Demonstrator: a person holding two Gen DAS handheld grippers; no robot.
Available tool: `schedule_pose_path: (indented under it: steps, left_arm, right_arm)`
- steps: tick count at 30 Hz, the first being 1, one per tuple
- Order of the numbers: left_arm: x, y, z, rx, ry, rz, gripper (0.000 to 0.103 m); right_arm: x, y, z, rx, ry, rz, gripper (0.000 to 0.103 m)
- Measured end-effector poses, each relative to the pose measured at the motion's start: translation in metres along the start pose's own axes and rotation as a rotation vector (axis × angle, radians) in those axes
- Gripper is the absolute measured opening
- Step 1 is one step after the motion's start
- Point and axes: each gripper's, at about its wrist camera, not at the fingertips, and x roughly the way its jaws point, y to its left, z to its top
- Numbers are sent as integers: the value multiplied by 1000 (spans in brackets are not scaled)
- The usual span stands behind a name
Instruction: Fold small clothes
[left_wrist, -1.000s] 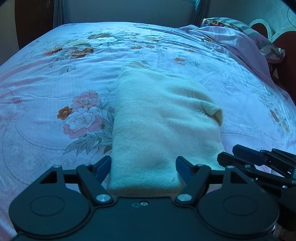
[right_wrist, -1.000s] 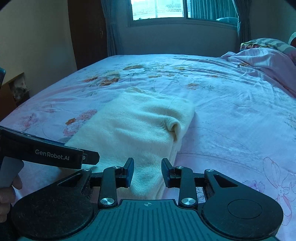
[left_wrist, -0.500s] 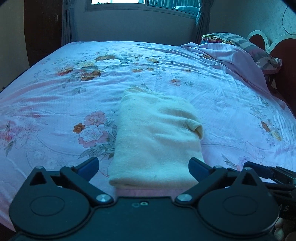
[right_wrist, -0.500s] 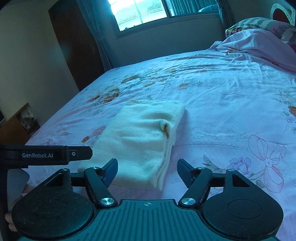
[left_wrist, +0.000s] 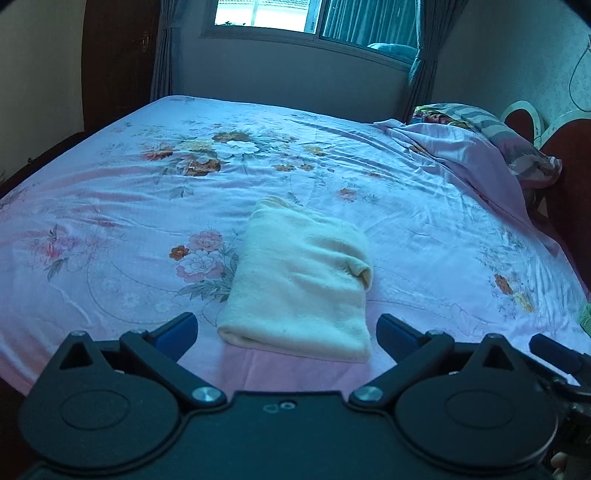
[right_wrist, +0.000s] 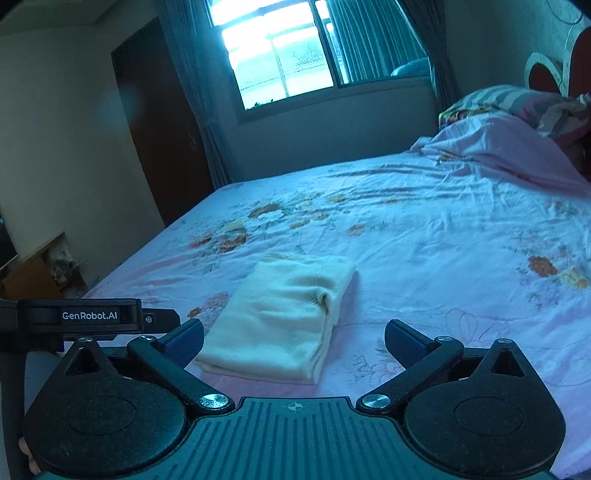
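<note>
A cream knitted garment (left_wrist: 299, 280) lies folded into a neat rectangle on the pink floral bedsheet (left_wrist: 110, 206), near the bed's front edge. It also shows in the right wrist view (right_wrist: 284, 314). My left gripper (left_wrist: 286, 330) is open and empty, held back from the garment's near edge. My right gripper (right_wrist: 293, 336) is open and empty, also back from the garment and above the bed. The left gripper's body (right_wrist: 88, 315) shows at the left in the right wrist view.
A rumpled pink blanket (left_wrist: 461, 155) and striped pillows (left_wrist: 491, 125) lie at the head of the bed on the right, by the red headboard (left_wrist: 569, 147). A window (right_wrist: 280, 62) with curtains is behind. A dark wardrobe (right_wrist: 155, 122) and a small shelf (right_wrist: 40, 266) stand left.
Both grippers have opened wide and pulled back and up from the folded garment, which stays on the bed. More of the room has come into view.
</note>
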Motion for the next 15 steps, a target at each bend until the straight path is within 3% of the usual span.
schedule_pose_path:
  steps: [5, 15]
  left_arm:
    - [-15, -11, -4, 49, -61, 83, 101]
    - [-22, -18, -9, 39, -46, 16, 101]
  right_arm:
    - [-12, 3, 1, -33, -19, -54, 103]
    - [-21, 1, 5, -30, 2, -129, 103]
